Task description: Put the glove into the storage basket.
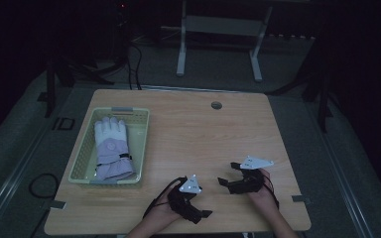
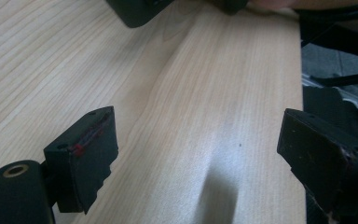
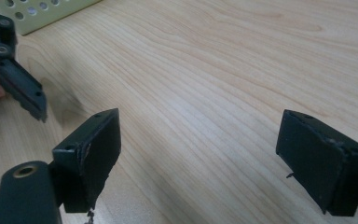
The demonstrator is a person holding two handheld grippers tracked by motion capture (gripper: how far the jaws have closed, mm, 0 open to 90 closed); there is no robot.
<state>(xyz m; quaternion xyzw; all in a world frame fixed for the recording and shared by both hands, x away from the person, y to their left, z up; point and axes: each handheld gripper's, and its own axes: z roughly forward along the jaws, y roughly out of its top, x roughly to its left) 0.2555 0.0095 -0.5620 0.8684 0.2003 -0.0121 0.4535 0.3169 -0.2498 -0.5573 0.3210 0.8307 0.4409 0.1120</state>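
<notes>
Both hand-held grippers, left (image 1: 204, 214) & right (image 1: 226, 174), spread wide w/ nothing between jaws, low over counter (image 1: 188, 129); glove (image 1: 111, 148) lies in basket (image 1: 143, 144) at left.

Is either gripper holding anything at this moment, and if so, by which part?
Nothing is held. The left gripper and the right gripper both have jaws wide apart over bare table. The glove lies in the basket, untouched.

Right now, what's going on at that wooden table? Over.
Left gripper and right gripper both open, empty, low over the wooden table. White-and-lilac glove lies in the pale green basket. Nothing between.
</notes>
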